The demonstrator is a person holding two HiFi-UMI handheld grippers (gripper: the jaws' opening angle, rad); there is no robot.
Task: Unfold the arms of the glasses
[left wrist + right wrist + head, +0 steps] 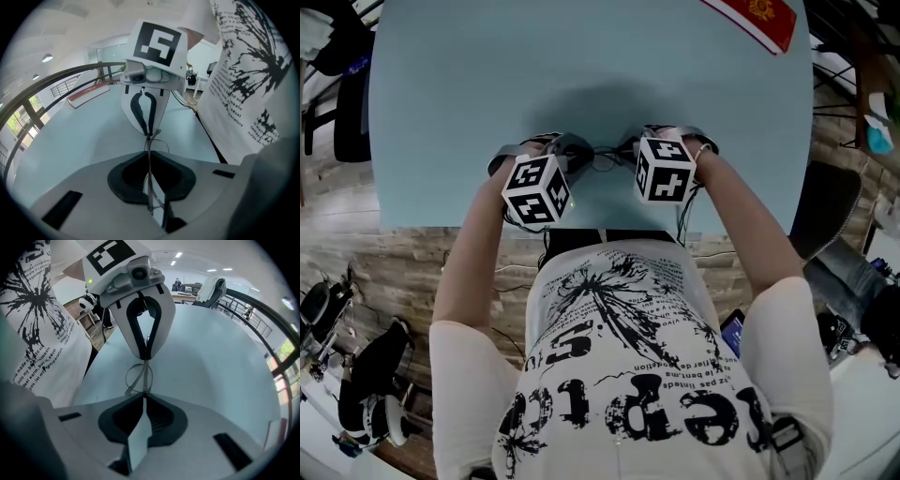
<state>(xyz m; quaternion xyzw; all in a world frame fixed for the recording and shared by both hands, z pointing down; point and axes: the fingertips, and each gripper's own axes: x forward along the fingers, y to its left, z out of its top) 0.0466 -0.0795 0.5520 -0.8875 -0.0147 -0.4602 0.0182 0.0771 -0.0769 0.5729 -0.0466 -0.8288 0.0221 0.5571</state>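
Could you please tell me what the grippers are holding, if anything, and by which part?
Both hold the glasses: the left gripper and right gripper each pinch opposite ends of the thin wire frame; the exact part cannot be told.

An office: ceiling light panels, desks and a swivel chair.

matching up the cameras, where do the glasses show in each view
Head view: glasses upper middle, over the table's near half.
Left gripper view: thin wire at centre, pinched between the closed jaws.
Right gripper view: wire loop at centre, just beyond the closed jaws.
Shared landmark: the light blue table.
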